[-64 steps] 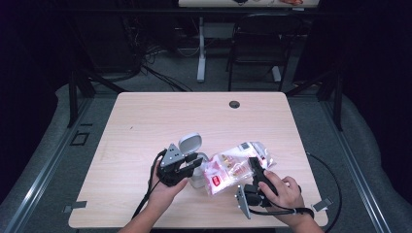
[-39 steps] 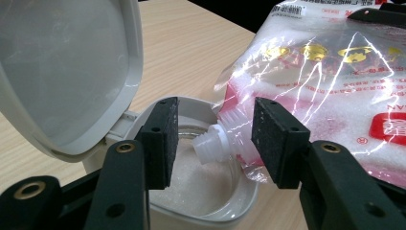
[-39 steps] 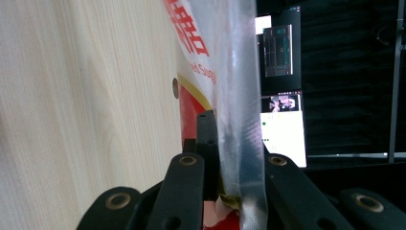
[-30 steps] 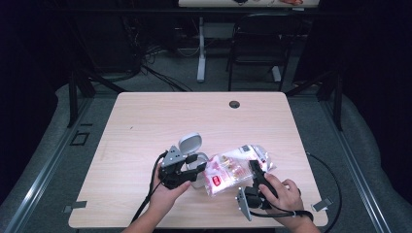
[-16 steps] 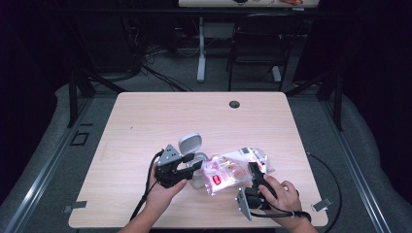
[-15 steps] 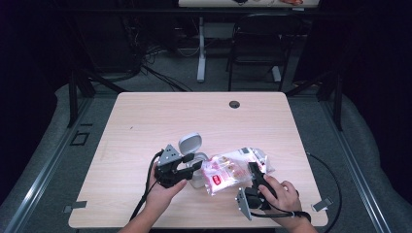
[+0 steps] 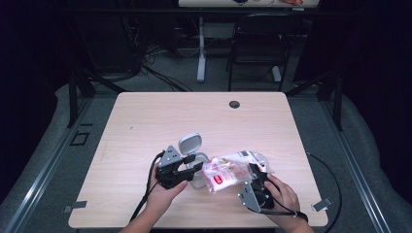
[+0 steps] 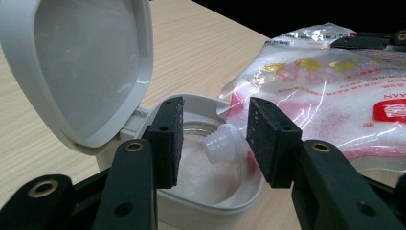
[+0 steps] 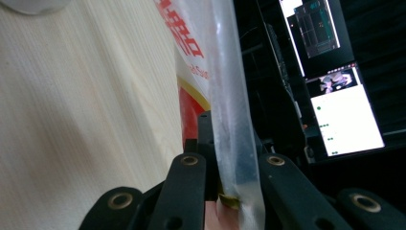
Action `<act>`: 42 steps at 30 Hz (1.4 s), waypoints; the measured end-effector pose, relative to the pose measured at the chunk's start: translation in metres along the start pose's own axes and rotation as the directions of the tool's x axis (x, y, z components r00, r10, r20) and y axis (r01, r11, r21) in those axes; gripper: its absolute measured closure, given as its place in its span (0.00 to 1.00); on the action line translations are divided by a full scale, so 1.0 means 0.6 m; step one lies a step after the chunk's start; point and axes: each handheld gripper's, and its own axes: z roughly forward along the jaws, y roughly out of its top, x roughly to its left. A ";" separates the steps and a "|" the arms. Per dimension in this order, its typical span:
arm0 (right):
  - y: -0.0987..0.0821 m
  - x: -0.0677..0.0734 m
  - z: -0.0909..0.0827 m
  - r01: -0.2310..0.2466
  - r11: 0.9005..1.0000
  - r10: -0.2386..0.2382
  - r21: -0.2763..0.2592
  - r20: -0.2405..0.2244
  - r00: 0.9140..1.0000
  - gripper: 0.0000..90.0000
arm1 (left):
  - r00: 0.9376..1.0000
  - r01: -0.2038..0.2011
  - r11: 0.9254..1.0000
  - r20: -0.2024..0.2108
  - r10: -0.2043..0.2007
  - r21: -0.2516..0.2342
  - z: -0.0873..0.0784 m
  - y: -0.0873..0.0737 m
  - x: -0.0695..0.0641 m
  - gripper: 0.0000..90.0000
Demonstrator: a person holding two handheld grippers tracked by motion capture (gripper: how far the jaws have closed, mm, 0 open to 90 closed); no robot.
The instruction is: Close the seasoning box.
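A white container (image 7: pixel 198 180) stands near the table's front with its hinged lid (image 7: pixel 190 144) up; white granules (image 8: pixel 201 172) lie inside. A clear pouch with red print (image 7: pixel 231 172) slants over it, its white spout (image 8: pixel 222 143) above the container's opening. My left gripper (image 7: pixel 198 162) is open with its pads on either side of the spout, a gap showing at the left pad (image 8: pixel 168 139). Its jaws have just been closing a little. My right gripper (image 7: pixel 254 171) is shut on the pouch's far edge (image 9: pixel 230 96), clamping the seam.
The pale wooden table (image 7: pixel 145 121) has a round cable hole (image 7: pixel 234 104) near its far edge. Beyond it stand a dark chair (image 7: pixel 262 43) and a table leg with cables on the floor. Lit screens (image 9: pixel 340 120) glow behind the pouch.
The left gripper's jaws have narrowed slightly around the spout. The pouch has settled a little lower toward the container. Both hands stay nearly where they were.
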 end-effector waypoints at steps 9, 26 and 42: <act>-0.005 -0.004 0.003 -0.107 0.994 0.107 -0.009 -0.050 0.993 0.95 | 1.000 0.001 1.000 0.005 -0.001 -0.007 0.000 0.001 -0.001 0.63; -0.002 -0.023 0.000 -0.226 0.974 0.224 -0.016 -0.075 0.972 0.95 | 1.000 -0.007 0.999 0.007 0.007 -0.044 -0.011 0.012 -0.004 0.63; -0.005 -0.030 -0.010 -0.229 0.973 0.226 -0.033 -0.069 0.972 0.95 | 1.000 -0.014 0.996 -0.014 0.013 -0.092 -0.036 0.025 -0.002 0.61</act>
